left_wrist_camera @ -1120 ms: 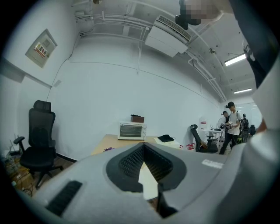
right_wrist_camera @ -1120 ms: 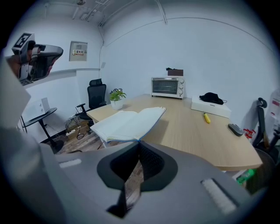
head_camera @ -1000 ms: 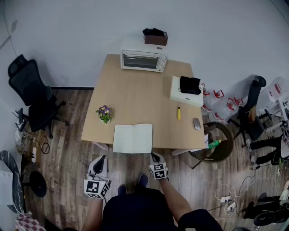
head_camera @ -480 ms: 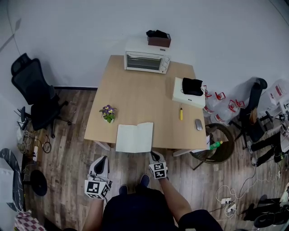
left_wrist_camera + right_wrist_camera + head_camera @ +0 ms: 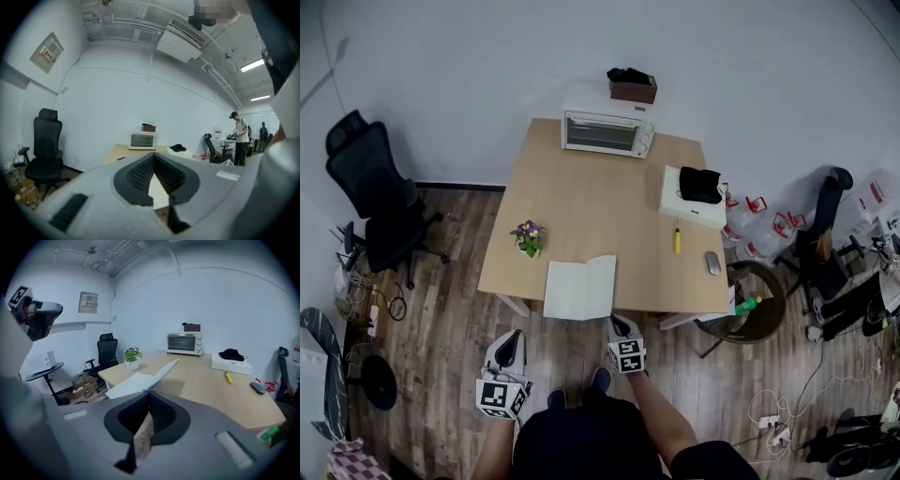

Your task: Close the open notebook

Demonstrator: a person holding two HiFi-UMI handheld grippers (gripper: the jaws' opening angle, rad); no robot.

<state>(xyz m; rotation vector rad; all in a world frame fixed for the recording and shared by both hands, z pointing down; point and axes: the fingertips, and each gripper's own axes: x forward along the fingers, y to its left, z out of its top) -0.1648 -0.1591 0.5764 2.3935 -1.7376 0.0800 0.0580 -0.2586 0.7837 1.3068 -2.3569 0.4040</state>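
Notebook: open at table near edge, white pages, right page tilted up; plant near left, marker well right. My left gripper, right gripper: both clenched, empty, off edge.

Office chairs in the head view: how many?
2. One black chair stands left of the desk, by the wall. The other chair stands right of the desk. More may sit outside the frame.

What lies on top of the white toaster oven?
A small brown box sits on the toaster oven, with something black sticking out; its inside is hidden.
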